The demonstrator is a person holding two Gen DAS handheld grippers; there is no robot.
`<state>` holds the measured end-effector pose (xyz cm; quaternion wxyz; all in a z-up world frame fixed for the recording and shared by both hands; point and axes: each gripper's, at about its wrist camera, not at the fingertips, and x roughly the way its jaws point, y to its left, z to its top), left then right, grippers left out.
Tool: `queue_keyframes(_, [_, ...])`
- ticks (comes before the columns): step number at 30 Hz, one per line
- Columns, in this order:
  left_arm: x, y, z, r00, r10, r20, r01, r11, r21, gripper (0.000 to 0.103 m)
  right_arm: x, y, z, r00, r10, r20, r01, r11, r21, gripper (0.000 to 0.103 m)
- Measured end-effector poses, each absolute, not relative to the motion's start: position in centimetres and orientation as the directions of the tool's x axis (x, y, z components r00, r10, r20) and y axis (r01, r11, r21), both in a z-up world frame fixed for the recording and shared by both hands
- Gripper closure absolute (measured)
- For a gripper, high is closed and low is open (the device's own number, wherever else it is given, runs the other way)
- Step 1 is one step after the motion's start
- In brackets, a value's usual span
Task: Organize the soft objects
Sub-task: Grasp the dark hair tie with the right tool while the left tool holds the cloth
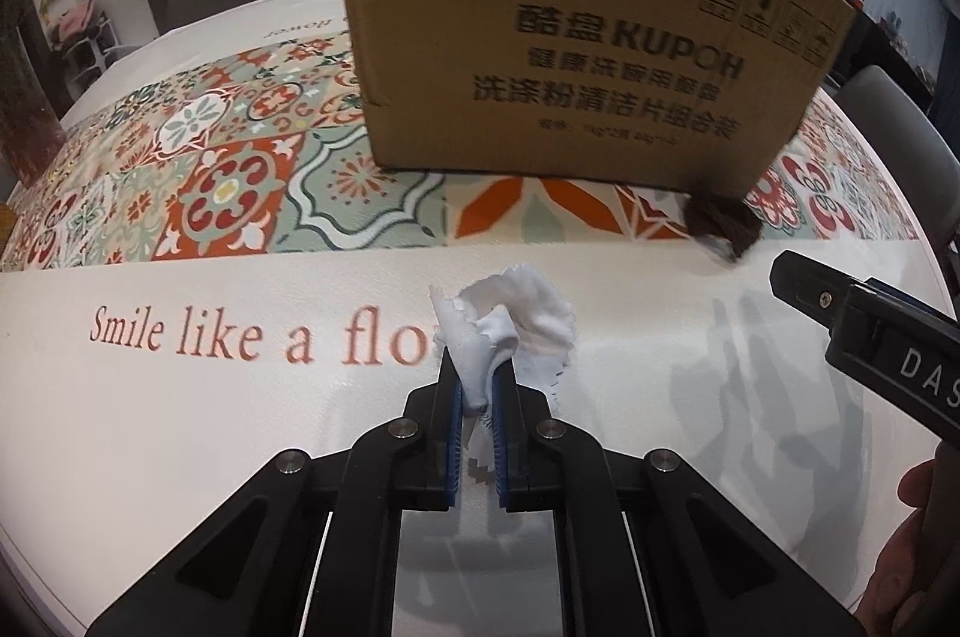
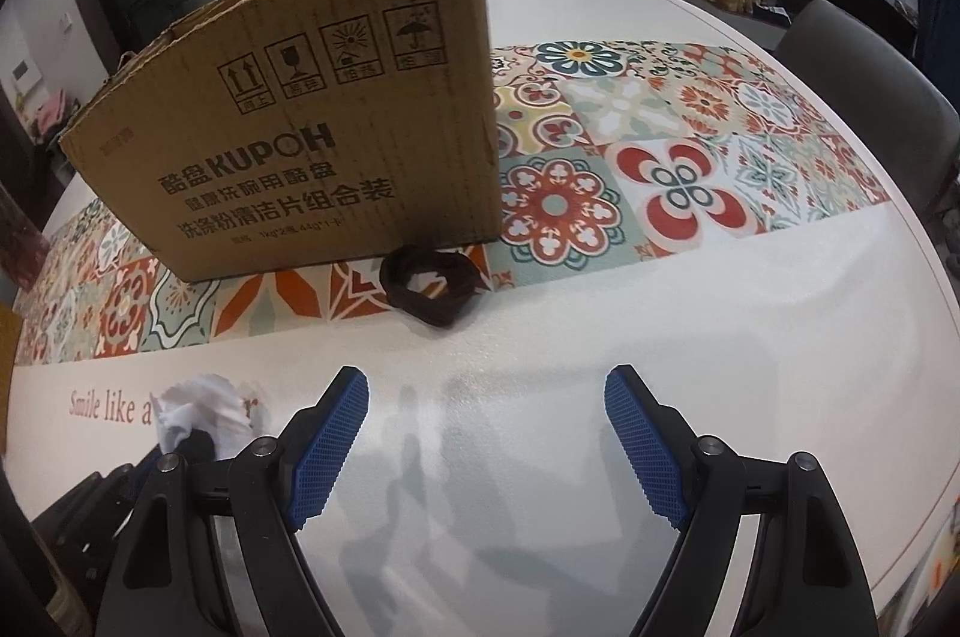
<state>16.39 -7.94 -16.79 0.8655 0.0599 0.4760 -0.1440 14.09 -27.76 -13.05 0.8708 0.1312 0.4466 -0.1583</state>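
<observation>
Patterned surface (image 1: 180, 427) carries a cardboard box (image 1: 570, 36); before it, left claw (image 1: 478, 385) grips white cloth (image 1: 510, 319), right claw (image 2: 486, 433) is open, dark hair tie (image 2: 429, 292) at the box's foot.

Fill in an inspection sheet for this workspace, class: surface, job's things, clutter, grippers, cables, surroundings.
Surface: table under a white cloth with a patterned tile band and red lettering.
Job's things: white cloth crumpled; dark hair tie at the foot of the upright cardboard box.
Clutter: nothing seen.
Grippers: left hand-held gripper shut on the white cloth; right hand-held gripper open, holding nothing.
Cables: nothing seen.
Surroundings: grey chairs, dark cabinets, shelves behind.
</observation>
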Motion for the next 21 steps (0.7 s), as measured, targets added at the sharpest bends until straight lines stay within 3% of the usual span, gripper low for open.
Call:
queue_keyframes(17, [20.8,-6.5,-17.7,0.519,-0.168,-0.838,0.251,0.967,-0.038,0.093,19.8,-26.5,-15.4,0.515,-0.183,-0.838,0.366,0.930,0.022,0.022])
queue_keyframes(20, [21.3,-6.4,-17.8,0.522,-0.172,-0.835,0.255,0.966,-0.039,0.093,20.5,-26.5,-15.7,0.501,-0.188,-0.845,0.366,0.931,0.010,0.029])
queue_keyframes(21, [21.5,-6.4,-17.8,0.522,-0.174,-0.835,0.254,0.966,-0.043,0.093,20.7,-26.5,-15.9,0.495,-0.189,-0.848,0.366,0.931,0.006,0.037])
